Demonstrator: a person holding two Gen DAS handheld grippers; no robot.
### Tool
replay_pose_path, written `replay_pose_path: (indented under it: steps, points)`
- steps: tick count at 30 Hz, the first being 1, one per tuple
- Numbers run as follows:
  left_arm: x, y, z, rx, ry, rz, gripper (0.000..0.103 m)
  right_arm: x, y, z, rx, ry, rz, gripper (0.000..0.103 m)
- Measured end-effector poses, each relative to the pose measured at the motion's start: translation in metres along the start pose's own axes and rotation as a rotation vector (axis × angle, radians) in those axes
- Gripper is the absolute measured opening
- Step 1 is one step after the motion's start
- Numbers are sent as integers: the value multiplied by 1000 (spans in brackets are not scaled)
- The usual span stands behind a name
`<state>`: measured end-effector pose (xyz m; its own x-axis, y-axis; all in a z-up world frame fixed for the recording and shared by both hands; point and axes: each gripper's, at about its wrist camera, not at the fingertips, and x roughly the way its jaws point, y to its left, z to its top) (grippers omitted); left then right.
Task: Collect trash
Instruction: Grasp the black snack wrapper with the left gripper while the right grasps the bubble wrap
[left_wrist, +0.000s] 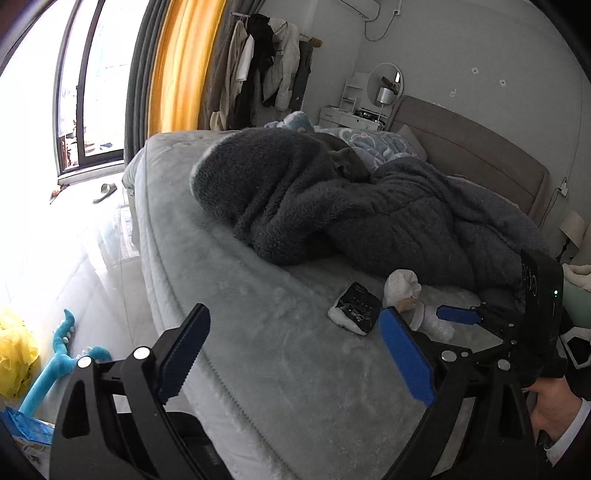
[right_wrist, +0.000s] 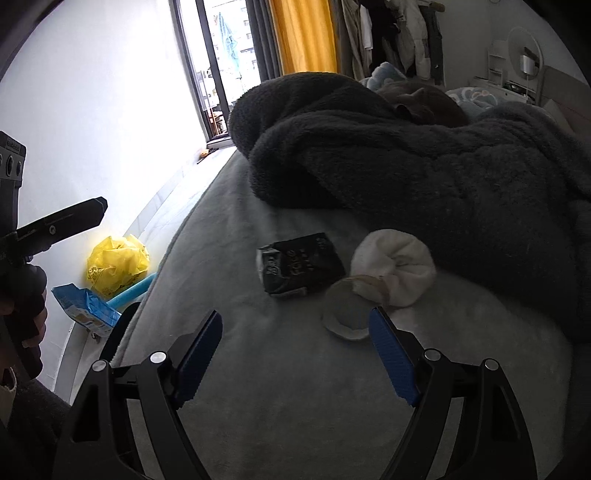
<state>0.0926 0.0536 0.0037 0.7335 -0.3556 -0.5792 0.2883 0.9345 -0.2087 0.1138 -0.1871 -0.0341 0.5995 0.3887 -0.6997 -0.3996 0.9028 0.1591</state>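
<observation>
Left wrist view: the left gripper (left_wrist: 295, 354) fills the lower frame, its blue-padded jaws spread wide and holding nothing, above the pale grey plush bed (left_wrist: 266, 332). Right of centre lies a black wrapper (left_wrist: 356, 308) with white print too small to read, touching a white crumpled wad (left_wrist: 400, 284) and a paper cup (left_wrist: 415, 314). The right gripper (left_wrist: 458, 315) enters at the right edge, near the cup. A dark fleece blanket (left_wrist: 351, 214) covers mid-frame. At the lower left, on the floor, sit a yellow plastic bag (left_wrist: 14, 362) and a blue plush toy (left_wrist: 55, 365).

Right wrist view: the right gripper (right_wrist: 295, 350) is likewise wide open and empty. The black wrapper (right_wrist: 301, 264) at centre reads "Face". Just right, the white wad (right_wrist: 395, 266) touches the tipped cup (right_wrist: 345, 317), which lies beside the right finger. At the left, the yellow bag (right_wrist: 116, 266) and a blue packet (right_wrist: 86, 308) sit on the floor. A window (right_wrist: 221, 66) and an orange curtain (right_wrist: 303, 37) occupy the top.
</observation>
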Motion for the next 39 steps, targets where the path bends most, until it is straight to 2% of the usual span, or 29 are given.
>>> replay_pose_path:
  steps: [6, 10, 12, 19, 21, 23, 31, 39]
  points:
    - [29, -17, 3, 41, 34, -23, 95, -1, -32, -7, 15, 9, -18, 82]
    - [53, -28, 2, 110, 80, -73, 95, 4, -49, -12, 19, 36, -9, 82]
    - [63, -33, -1, 142, 97, -79, 95, 6, -54, -15, 13, 51, -1, 74]
    - [90, -49, -7, 183, 137, -155, 95, 15, -70, -24, 11, 102, -1, 57]
    - [97, -55, -8, 201, 141, -159, 95, 15, -72, -26, 10, 111, 4, 43]
    - [105, -61, -11, 228, 151, -146, 95, 15, -74, -28, 5, 114, 0, 36]
    - [134, -72, -16, 253, 171, -111, 95, -2, -86, -31, 43, 81, 25, 35]
    - [158, -86, -23, 324, 218, -61, 95, -17, -94, -35, 59, 61, 40, 35]
